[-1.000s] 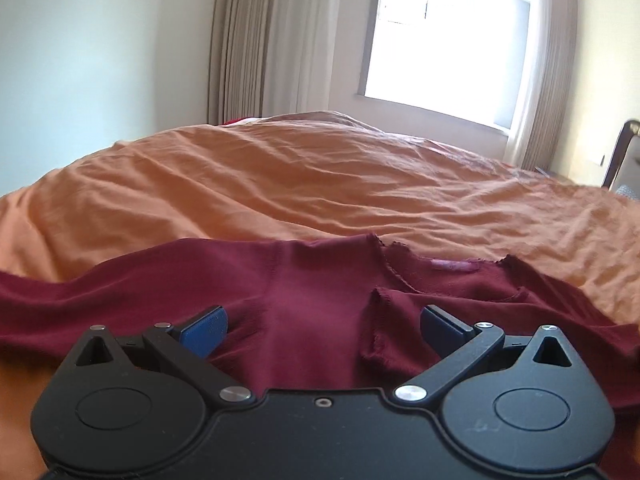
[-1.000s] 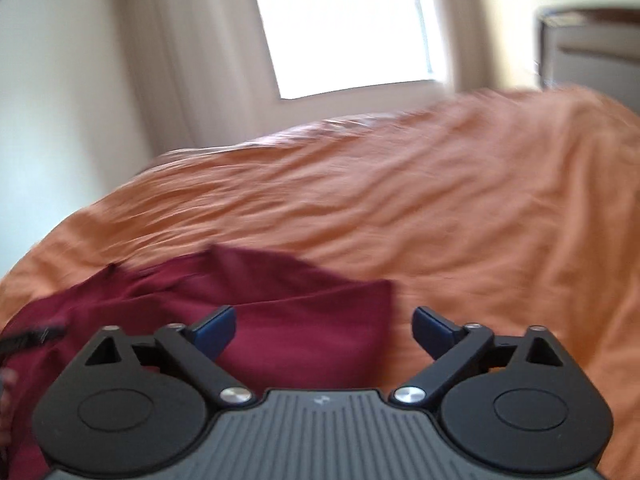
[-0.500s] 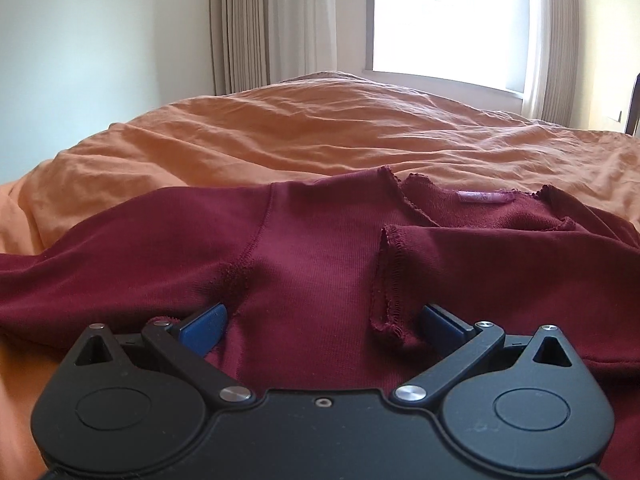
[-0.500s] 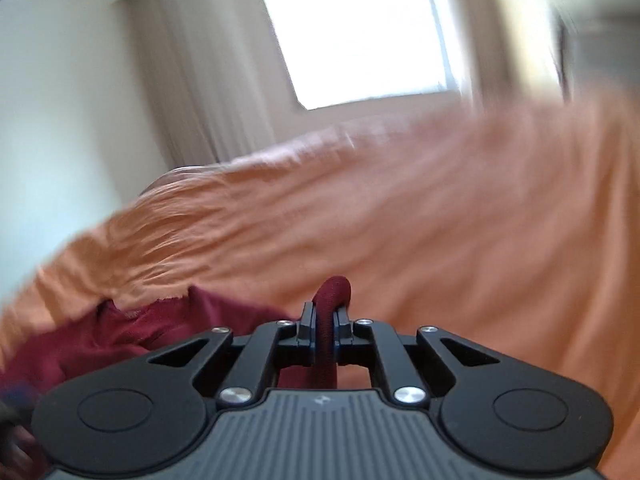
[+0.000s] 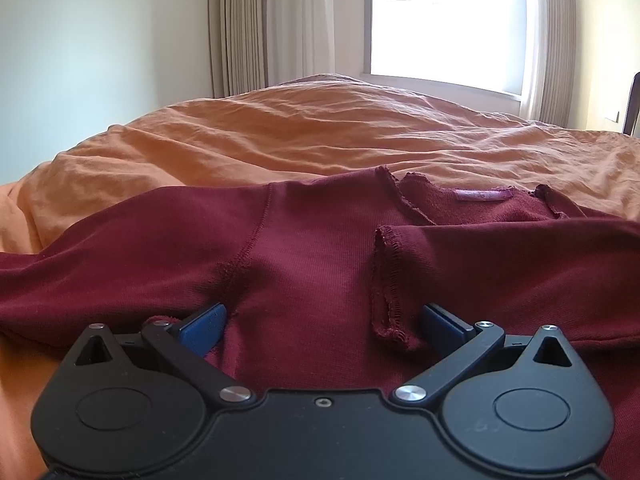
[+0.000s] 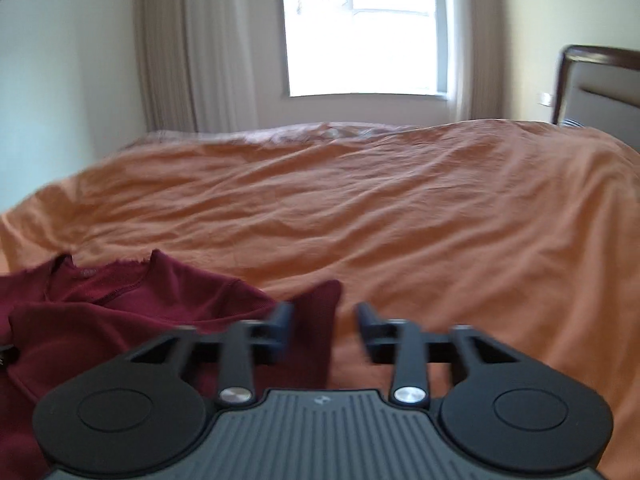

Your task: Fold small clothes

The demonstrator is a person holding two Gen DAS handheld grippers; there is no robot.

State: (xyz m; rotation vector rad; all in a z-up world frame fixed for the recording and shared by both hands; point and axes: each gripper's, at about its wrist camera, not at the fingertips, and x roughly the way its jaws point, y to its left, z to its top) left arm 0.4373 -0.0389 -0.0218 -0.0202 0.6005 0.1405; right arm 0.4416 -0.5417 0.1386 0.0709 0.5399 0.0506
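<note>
Maroon top (image 5: 320, 264) lay flat on the orange bed cover (image 5: 320, 136), one sleeve (image 5: 500, 264) folded across its chest. Left tongs (image 5: 320, 322) rested wide apart on the fabric near the armpit seam, gripping nothing. Right tongs (image 6: 324, 320) were opening, a free corner of cloth between the jaws, unpinched. Good practice, as judged here: seize the unfolded sleeve near its seam, lay it squarely over the chest, and smooth creases before folding further.

Beyond the maroon top (image 5: 320, 264), the orange bedspread (image 6: 420, 216) lay open right across to the curtains (image 6: 168, 48); only the headboard (image 6: 600, 84) blocked the far right.
</note>
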